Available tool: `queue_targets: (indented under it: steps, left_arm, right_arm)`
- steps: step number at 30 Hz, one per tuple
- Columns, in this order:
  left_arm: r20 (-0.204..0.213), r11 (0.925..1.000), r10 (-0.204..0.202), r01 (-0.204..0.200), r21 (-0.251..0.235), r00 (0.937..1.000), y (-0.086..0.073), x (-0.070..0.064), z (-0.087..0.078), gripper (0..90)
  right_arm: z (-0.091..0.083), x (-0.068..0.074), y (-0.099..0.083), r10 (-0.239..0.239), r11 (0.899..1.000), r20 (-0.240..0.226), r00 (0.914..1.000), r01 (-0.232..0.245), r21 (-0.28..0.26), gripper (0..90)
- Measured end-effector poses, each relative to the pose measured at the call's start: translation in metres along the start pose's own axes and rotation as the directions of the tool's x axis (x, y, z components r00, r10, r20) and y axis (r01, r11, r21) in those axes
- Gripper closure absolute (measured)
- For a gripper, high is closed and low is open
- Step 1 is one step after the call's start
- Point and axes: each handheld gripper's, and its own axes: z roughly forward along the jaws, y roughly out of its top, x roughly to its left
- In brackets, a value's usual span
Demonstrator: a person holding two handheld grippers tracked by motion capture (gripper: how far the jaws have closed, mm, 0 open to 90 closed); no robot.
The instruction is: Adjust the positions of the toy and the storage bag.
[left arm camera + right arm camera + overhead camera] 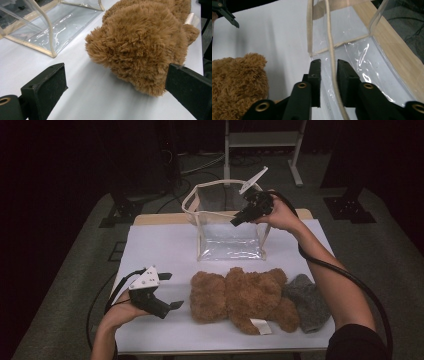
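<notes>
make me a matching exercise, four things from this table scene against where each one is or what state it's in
Things:
1. bear
2. bag
3. left claw
4. grey cloth

Places or states:
A. open, beside the bear's head
B. lying on its side along the near edge of the table
C. standing upright, its rim between the jaws of the right claw
D. at the bear's feet, touching it

Pairs: 1-B, 2-C, 3-A, 4-D
</notes>
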Motion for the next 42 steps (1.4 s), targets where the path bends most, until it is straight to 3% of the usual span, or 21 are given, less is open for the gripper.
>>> queue_targets:
  steps: [2,7,22,42]
  left_arm:
    - [0.0,1.0,0.001,-0.001,0.0,1.0,0.0,0.0,0.0,2.9]
    - [0.0,1.0,0.0,0.0,0.0,1.0,0.0,0.0,0.0,2.9]
    - [0.001,1.0,0.001,-0.001,0.001,1.0,0.001,0.0,0.0,2.9]
    - [-0.003,0.9999,0.011,-0.011,0.01,0.9999,0.001,-0.001,0.001,2.9]
  right_arm:
    - [0.0,0.001,-0.001,0.014,1.0,-0.013,0.9998,-0.014,0.005,81.6]
    - [0.0,0.003,-0.003,0.027,1.0,-0.01,0.9996,-0.027,0.004,86.0]
    - [-0.004,0.017,-0.009,0.013,1.0,-0.03,0.9995,-0.013,0.008,86.8]
    - [-0.014,0.05,-0.026,-0.007,1.0,-0.056,0.9984,0.007,0.0,86.8]
